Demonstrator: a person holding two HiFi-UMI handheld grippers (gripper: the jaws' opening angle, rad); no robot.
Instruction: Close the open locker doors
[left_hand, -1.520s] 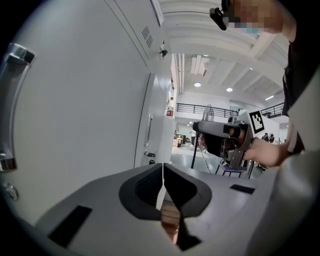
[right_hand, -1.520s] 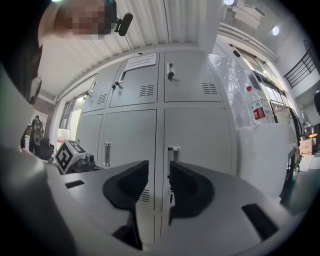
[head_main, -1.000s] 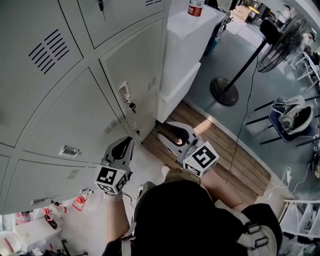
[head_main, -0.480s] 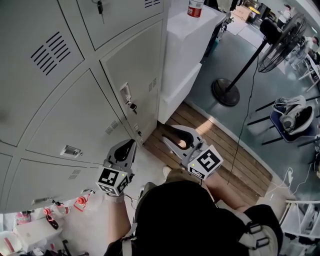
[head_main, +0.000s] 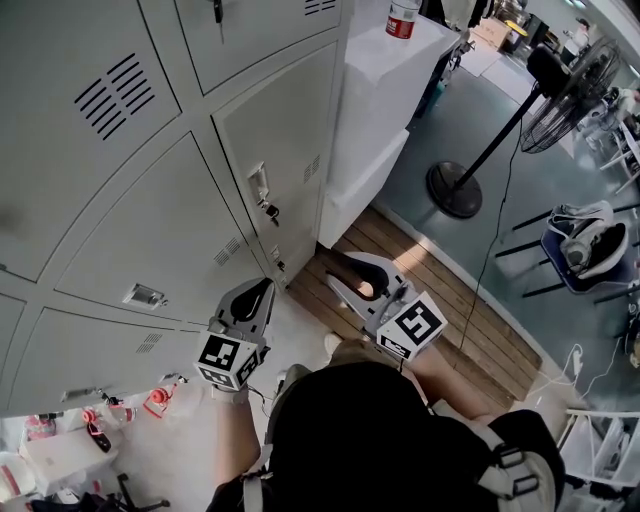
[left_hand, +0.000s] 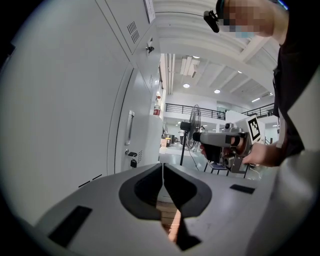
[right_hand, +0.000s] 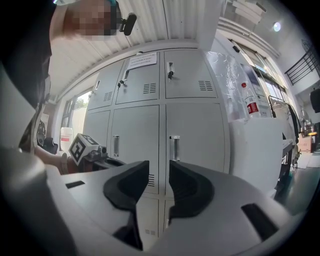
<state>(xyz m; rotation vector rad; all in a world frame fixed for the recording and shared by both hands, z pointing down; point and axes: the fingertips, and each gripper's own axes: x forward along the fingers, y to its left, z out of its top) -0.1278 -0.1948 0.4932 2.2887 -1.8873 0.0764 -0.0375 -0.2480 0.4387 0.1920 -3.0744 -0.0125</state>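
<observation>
Left tongs (head_main: 258, 290) at 7 o'clock: clenched, pads together on nothing. Right tongs (head_main: 338, 275) at 6 o'clock: released, gap empty, pointing at the lockers. Locker doors (head_main: 150, 200) span 9 to 12 o'clock; every visible door sits flush.

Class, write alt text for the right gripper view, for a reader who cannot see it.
The right gripper, jaws apart and empty, faces a bank of grey lockers whose doors look shut. The left gripper shows at left.
</observation>
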